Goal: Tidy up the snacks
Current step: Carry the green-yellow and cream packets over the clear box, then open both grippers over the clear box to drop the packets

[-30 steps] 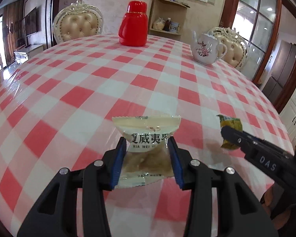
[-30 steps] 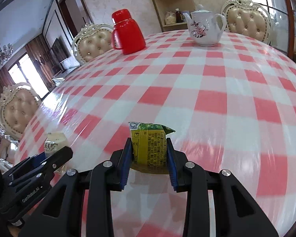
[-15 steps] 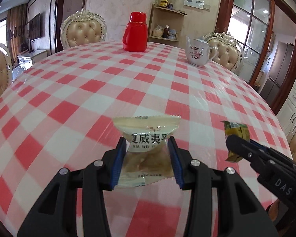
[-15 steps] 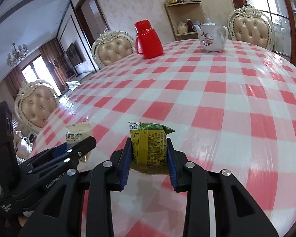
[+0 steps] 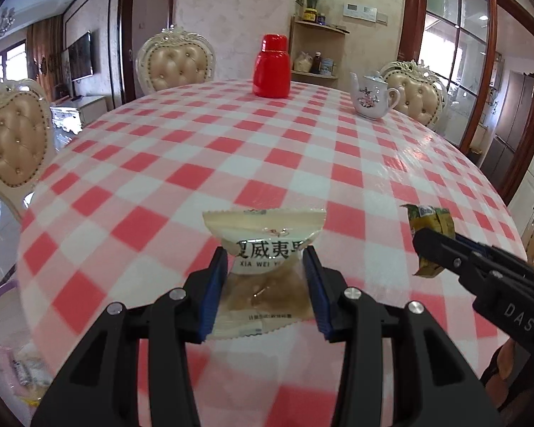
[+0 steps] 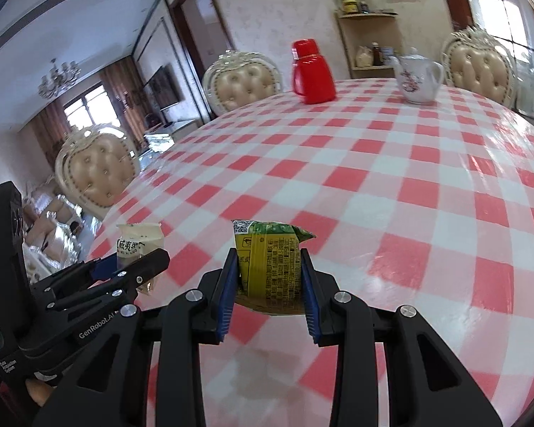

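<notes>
Two snack packets ride above a red-checked table. The left gripper, jaws partly closed, pinches a pale cream packet across its narrow waist, the crimped top fanning out beyond the pads. The right gripper, jaws closed a little narrower, clamps a yellow-green packet by its flat sides, sealed end past the fingertips. Both wrappers look light, soft and slick, likely crushable, so a mid-body hold suits them. Loose packets, blurred, seem to lie below the table's edge, left of the left jaws.
</notes>
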The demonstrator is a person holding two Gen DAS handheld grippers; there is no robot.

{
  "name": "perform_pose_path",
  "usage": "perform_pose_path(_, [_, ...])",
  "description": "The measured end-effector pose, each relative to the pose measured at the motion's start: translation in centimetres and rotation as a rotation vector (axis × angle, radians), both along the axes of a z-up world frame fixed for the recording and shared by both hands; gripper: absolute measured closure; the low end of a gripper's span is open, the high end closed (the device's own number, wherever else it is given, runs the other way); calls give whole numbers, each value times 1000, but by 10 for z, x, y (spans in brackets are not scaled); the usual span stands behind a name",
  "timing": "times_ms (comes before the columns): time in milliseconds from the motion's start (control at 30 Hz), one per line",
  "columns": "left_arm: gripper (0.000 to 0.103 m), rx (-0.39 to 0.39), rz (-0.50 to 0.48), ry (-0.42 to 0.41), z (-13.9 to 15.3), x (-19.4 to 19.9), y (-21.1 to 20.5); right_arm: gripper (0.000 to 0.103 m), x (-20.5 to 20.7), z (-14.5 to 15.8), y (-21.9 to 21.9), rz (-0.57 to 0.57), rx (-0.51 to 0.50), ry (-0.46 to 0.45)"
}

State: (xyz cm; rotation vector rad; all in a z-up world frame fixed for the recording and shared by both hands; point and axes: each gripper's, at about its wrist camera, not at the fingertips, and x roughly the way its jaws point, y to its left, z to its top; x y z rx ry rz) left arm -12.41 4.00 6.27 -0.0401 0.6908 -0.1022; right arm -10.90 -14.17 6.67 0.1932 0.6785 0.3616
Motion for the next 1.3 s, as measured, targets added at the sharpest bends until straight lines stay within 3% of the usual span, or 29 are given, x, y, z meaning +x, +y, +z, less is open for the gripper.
perform_pose_path(200, [59, 21, 54, -10, 4, -44, 48, 70, -29, 10, 57, 140, -45, -25])
perform_pose_path(500, [59, 39, 213, 10, 0, -88, 148, 70, -73, 7, 172, 416, -134, -37])
perform_pose_path(833, [59, 93, 339, 104, -22, -131, 241, 70, -120, -16, 279, 682, -255, 3])
perform_pose_path(933, [56, 80, 378, 99, -22, -143, 266, 69, -132, -23, 301, 742, -280, 18])
perform_pose_path(967, [43, 64, 388, 83, -19, -146, 273, 69, -136, -26, 308, 764, -288, 26])
perform_pose_path(1000, [20, 57, 392, 72, -16, -149, 277, 66, -138, -28, 313, 776, -290, 30])
perform_pose_path(1033, [15, 55, 393, 66, -13, -152, 280, 61, -138, -30, 316, 787, -289, 38])
perform_pose_path(1100, [10, 43, 391, 78, -9, -154, 283, 20, -140, -32, 321, 809, -279, 65])
perform_pose_path(1200, [2, 41, 409, 107, -5, -151, 283, 16, -145, -32, 324, 804, -281, 68])
perform_pose_path(1300, [2, 77, 465, 138, -4, -146, 281, 16, -148, -31, 328, 796, -319, 90])
